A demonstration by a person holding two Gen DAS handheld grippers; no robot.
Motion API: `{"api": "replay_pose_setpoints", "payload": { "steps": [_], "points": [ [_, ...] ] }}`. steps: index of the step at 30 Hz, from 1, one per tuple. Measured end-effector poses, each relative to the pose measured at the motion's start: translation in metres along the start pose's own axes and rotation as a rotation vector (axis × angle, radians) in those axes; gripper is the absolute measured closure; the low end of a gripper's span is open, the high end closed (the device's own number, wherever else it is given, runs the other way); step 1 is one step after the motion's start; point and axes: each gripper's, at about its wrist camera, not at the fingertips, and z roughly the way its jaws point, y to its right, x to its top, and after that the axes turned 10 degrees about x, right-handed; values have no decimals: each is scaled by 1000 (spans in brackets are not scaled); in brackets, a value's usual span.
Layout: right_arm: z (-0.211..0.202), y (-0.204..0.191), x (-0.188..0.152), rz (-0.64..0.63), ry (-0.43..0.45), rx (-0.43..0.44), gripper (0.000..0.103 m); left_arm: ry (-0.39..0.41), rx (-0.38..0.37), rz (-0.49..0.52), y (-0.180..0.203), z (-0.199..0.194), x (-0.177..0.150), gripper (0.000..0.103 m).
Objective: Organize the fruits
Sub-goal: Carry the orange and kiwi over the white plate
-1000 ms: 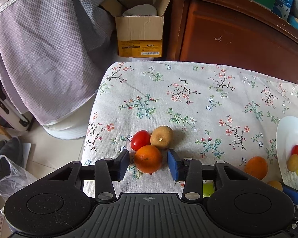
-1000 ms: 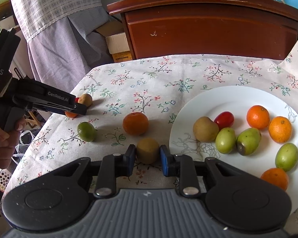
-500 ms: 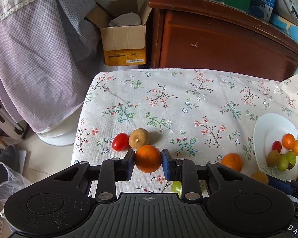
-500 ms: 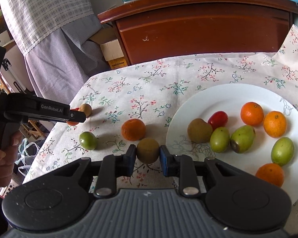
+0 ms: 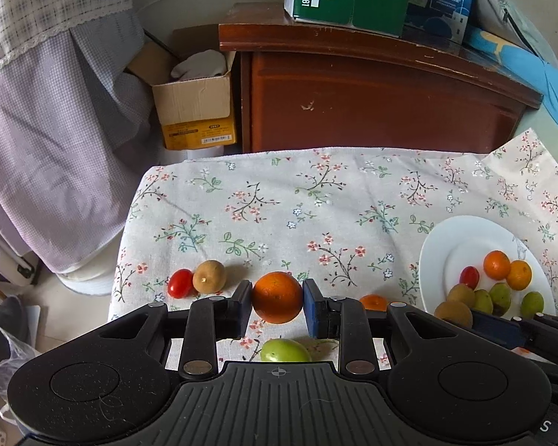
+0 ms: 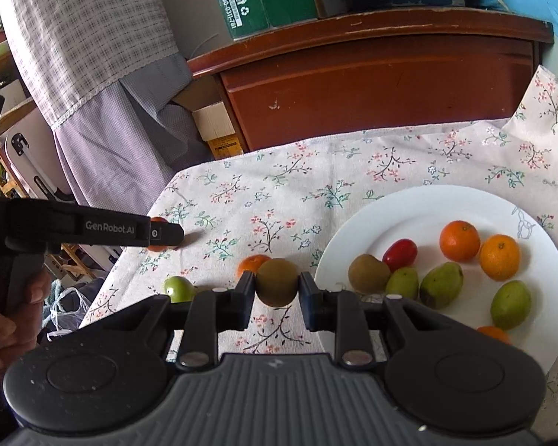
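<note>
Gripping an orange [image 5: 277,296] between its pads, the left gripper [image 5: 277,301] holds it above the floral tablecloth [image 5: 316,200], seemingly clear of it; a green fruit [image 5: 284,350] lies beneath. Likewise, the right gripper [image 6: 277,287] clamps a brown kiwi [image 6: 277,282] just beside the white plate [image 6: 409,219]. Farther off, near the cloth's left edge, a cherry tomato [image 5: 179,283] touches another kiwi [image 5: 209,277].

Far half of tabletop [image 5: 316,193]: bare floral cloth, open passage.
Near left: cherry tomato [image 5: 180,283] touching brown fruit [image 5: 209,277].
Right: white plate [image 6: 420,208], 9 fruits crowding its near part.
Far edge: wooden cabinet [image 5: 372,100] blocks.
</note>
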Motion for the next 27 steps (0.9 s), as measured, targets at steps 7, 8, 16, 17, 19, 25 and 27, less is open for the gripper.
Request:
{"api": "replay_pose_setpoints", "payload": {
  "steps": [7, 8, 16, 17, 19, 25, 27],
  "points": [
    [-20, 5, 15, 20, 55, -21, 78, 28, 1, 12, 12, -9, 4, 77],
    [-23, 5, 17, 22, 61, -28, 78, 34, 2, 16, 15, -11, 4, 77],
    [-55, 19, 33, 63, 137, -81, 78, 77, -39, 45, 36, -24, 9, 77],
    [-60, 22, 34, 71, 148, -86, 78, 82, -51, 50, 39, -25, 9, 77],
    [-70, 27, 38, 84, 166, -103, 78, 90, -75, 63, 48, -28, 8, 77],
    [-101, 46, 35, 140, 211, -163, 78, 99, -160, 108, 73, -32, 2, 77],
    [-110, 54, 33, 179, 222, -180, 78, 91, -193, 112, 81, -32, 1, 77]
  ]
}}
